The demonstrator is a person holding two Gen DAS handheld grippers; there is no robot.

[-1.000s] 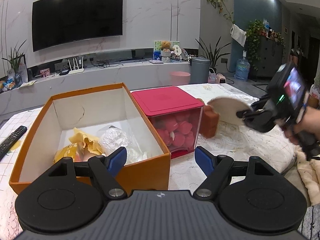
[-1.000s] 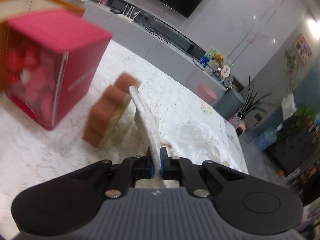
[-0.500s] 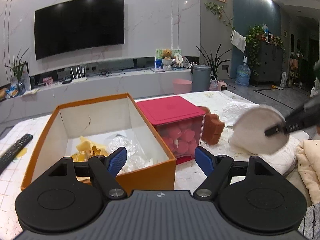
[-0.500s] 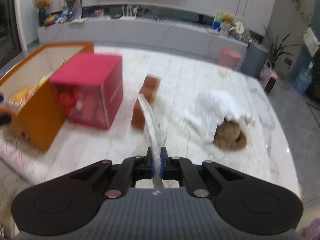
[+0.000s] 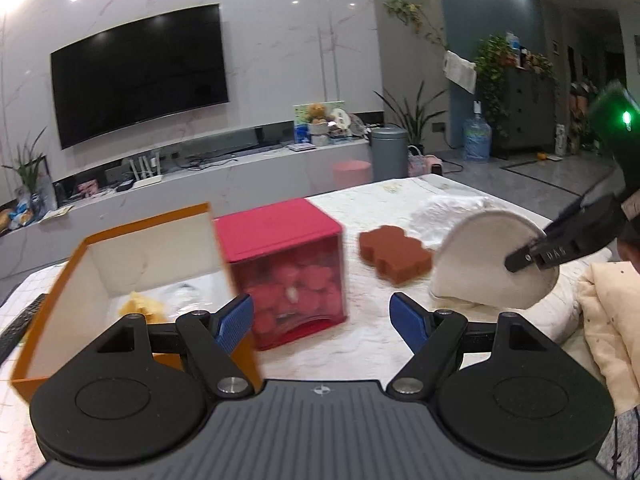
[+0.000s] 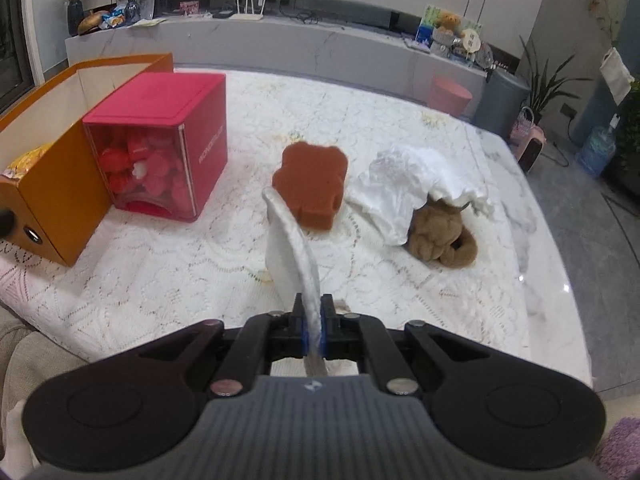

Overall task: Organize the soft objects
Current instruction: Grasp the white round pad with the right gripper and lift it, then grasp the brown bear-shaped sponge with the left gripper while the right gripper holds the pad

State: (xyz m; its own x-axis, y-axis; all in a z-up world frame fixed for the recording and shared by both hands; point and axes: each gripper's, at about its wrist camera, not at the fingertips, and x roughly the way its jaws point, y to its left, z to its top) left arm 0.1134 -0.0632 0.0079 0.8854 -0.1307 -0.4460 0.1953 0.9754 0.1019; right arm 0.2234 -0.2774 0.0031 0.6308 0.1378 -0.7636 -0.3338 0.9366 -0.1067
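Observation:
My right gripper (image 6: 314,326) is shut on a round white pad (image 6: 294,252), held edge-on above the lace tablecloth; the left wrist view shows the same white pad (image 5: 486,258) face-on, pinched by the right gripper (image 5: 524,258). A brown bear-shaped sponge (image 6: 312,180) lies flat beyond it. To its right a white cloth (image 6: 416,180) partly covers a brown plush toy (image 6: 438,236). My left gripper (image 5: 322,322) stands open and holds nothing, in front of the red box (image 5: 286,264) and the open orange box (image 5: 132,276).
The orange box (image 6: 56,176) holds yellow and clear crumpled items. The red box (image 6: 160,140) is shut and full of red pieces. A remote (image 5: 18,330) lies at far left. A cream blanket (image 5: 612,320) hangs at the near right edge.
My right gripper has lifted the white pad away from the brown sponge toward the near right. The sponge now lies flat. The left gripper's view has swung to the right.

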